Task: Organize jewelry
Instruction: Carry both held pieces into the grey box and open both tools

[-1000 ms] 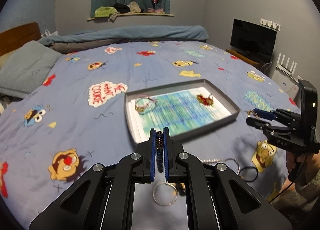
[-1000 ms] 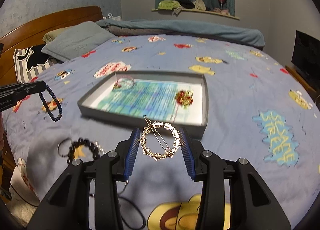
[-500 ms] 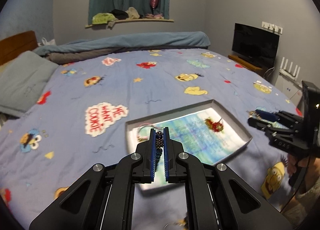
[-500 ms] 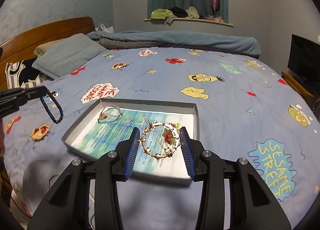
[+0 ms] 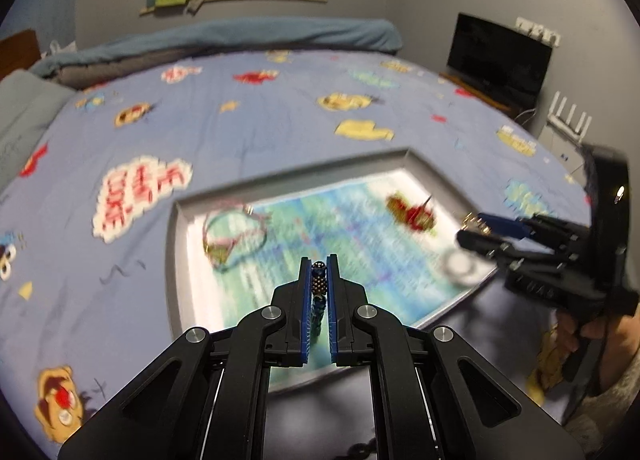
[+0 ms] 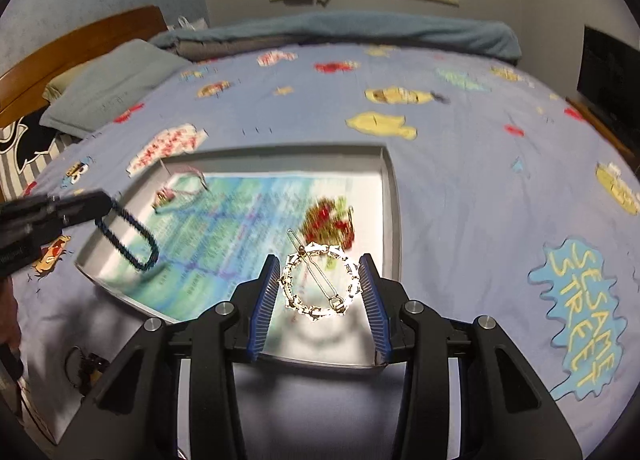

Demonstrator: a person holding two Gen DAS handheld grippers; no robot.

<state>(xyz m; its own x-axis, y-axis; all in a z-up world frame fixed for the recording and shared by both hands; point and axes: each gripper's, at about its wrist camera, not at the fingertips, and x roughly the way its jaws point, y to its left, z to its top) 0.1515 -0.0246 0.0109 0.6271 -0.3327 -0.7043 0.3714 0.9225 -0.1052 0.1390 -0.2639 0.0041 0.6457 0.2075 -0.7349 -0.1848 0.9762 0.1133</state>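
A grey tray with a blue-green printed liner lies on the bed. It holds a pink string bracelet and a red ornament. My left gripper is shut on a dark beaded bracelet, which hangs over the tray's left part in the right wrist view. My right gripper is shut on a round gold-and-white hair clip above the tray's near right corner; it also shows in the left wrist view.
The bed has a blue cartoon-print sheet. A dark bracelet and ring lie on the sheet near the front left. A grey pillow and wooden headboard stand at the left, a TV at the right.
Both grippers have moved forward and now hang over the tray, each still holding its piece. The loose jewelry on the sheet has dropped out of the left wrist view.
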